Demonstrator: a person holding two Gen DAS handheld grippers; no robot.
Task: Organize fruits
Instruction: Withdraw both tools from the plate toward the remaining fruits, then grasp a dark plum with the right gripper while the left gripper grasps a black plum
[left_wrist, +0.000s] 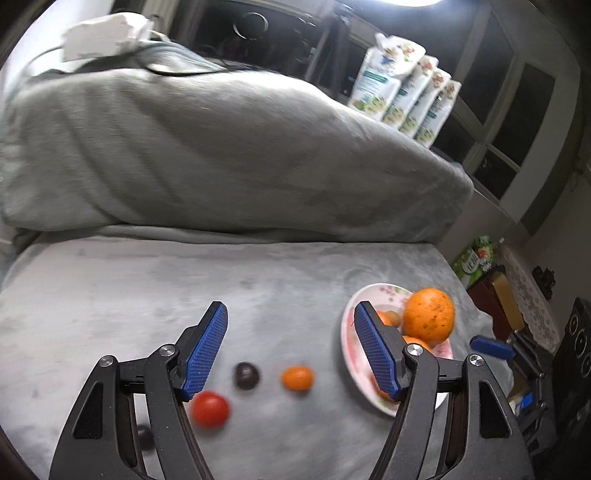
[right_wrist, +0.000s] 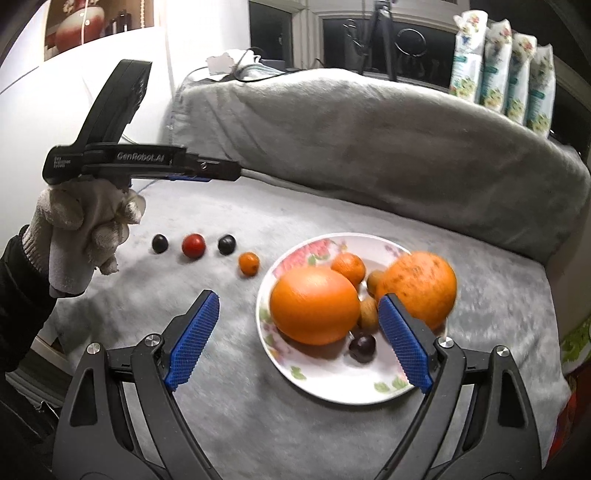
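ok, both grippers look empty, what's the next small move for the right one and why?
Probably lower the open right gripper onto the dark plum near the plate's front rim. It lies loose beside the big oranges and matches the fruits in the row already on the blanket, so it likely goes there next.

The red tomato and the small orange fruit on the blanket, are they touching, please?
Apart: the right wrist view shows the red tomato and small orange fruit separated by a dark plum.
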